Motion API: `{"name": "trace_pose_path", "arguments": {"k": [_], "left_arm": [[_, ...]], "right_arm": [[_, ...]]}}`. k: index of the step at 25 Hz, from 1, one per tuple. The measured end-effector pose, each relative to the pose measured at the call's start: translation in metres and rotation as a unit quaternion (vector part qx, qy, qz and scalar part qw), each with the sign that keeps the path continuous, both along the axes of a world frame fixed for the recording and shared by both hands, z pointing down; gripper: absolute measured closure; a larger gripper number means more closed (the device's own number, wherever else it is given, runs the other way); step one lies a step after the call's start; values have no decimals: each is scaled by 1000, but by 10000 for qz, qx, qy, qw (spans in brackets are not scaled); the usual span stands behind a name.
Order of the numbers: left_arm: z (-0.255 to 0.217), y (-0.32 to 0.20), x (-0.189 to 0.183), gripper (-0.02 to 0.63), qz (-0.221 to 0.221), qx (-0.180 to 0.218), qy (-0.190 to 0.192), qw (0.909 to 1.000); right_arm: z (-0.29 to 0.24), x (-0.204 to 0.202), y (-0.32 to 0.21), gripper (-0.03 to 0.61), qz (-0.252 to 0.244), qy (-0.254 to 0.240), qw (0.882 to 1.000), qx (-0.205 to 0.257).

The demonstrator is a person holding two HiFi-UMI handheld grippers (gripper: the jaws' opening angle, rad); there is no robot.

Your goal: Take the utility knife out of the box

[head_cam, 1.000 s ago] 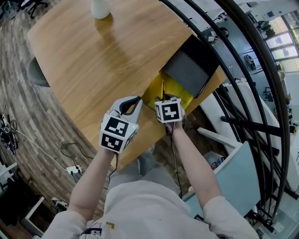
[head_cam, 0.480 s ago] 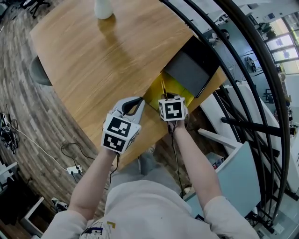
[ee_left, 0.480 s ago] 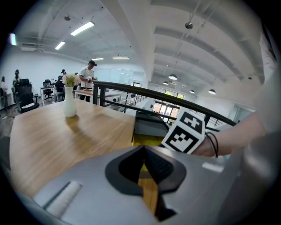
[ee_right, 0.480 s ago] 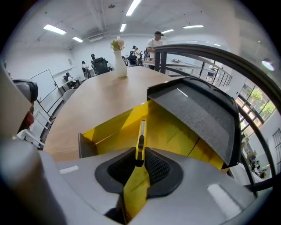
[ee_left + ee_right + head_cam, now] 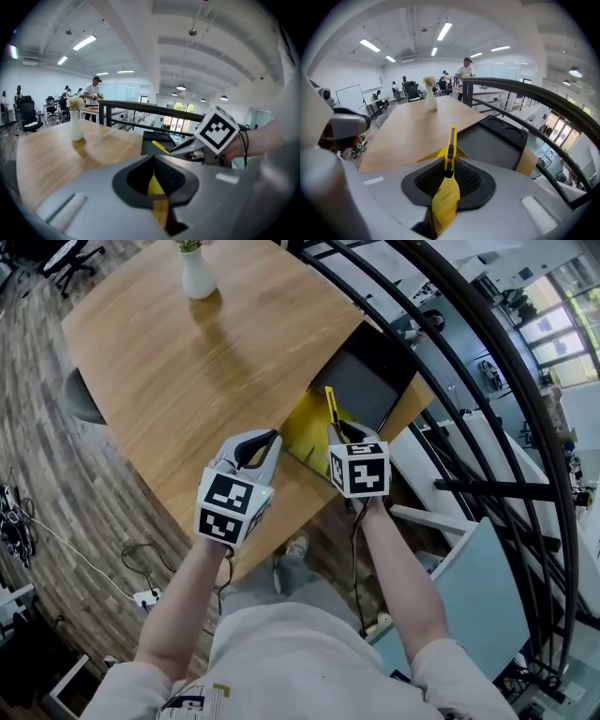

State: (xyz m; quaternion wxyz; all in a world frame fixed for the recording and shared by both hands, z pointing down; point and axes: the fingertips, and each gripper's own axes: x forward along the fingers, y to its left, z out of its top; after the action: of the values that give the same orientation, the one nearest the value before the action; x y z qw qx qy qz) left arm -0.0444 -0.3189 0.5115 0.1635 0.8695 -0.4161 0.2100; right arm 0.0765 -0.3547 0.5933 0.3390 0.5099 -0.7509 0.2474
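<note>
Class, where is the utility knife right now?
Head view, just right of centre: the utility knife sticks up from the right tongs, above the yellow box.

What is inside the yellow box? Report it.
Only bare yellow shows in the box; the knife is held in the right gripper. That gripper covers part of the box.

a vase (image 5: 198,276) stands on the bench (image 5: 169,362) at the frame's top. the box (image 5: 305,432) sits at the bench's right edge, lid (image 5: 361,381) behind it. the knife (image 5: 331,404), in the right tongs (image 5: 343,430), is above the box.
</note>
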Motion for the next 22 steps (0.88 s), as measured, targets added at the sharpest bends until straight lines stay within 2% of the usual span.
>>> {"name": "trace_pose_path", "arguments": {"k": [6,11,14,16,22], "left_arm": [[-49,11,4,612,81,472,-23,9988],[-108,24,9,612,53,1032,141,9945],[-146,36,10,612,12,1558,-31,9878],[-165,45,12,612,68,1773,-59,9841],[-201,70,18,612,163,1971,-58,9802]], "right_arm": [[-88,13,12,512,173,-120,9950,980],[-157,14,39,512,145,-483,9871,1520],[-200,14,57,512,135,-717,9771,1998],[-226,16,66,512,147,-728,9685,2379],[-289,16,104,511,-18,-1054,9481,3000]]}}
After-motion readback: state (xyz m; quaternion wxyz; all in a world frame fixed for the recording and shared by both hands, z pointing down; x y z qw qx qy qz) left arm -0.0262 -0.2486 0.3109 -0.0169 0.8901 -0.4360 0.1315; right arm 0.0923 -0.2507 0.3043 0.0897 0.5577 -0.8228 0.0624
